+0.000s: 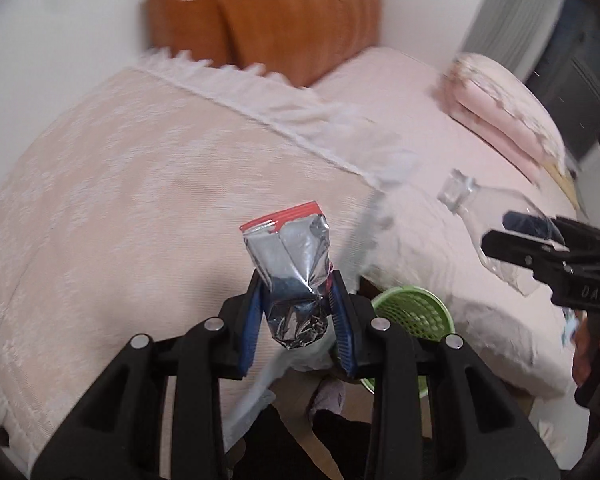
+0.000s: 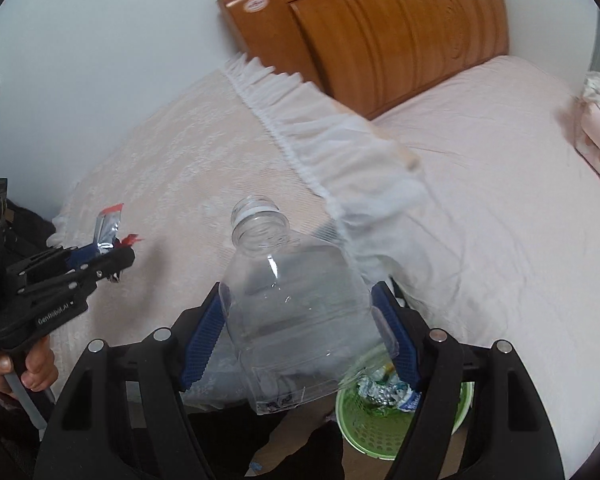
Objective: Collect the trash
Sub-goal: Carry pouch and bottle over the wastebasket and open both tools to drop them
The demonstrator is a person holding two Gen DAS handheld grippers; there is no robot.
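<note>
Left gripper (image 1: 296, 300): we pinch a crumpled foil wrapper (image 1: 290, 256) between the blue pads.
Right gripper (image 2: 300, 324): we clamp an uncapped clear plastic bottle (image 2: 292, 312).
Green basket (image 2: 384, 436): on the floor beside the bed (image 2: 500, 200), already holding crumpled trash.
Progress: both items lifted, neither dropped in yet.

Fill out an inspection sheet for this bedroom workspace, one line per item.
Surface: bed with pink sheet and lace cover.
Job's things: foil wrapper, clear bottle without cap, green basket on the floor holding crumpled trash.
Clutter: folded pink bedding on the bed.
Grippers: left gripper shut on the wrapper; right gripper shut on the bottle.
Cables: nothing seen.
Surroundings: wooden headboard, white wall.
</note>
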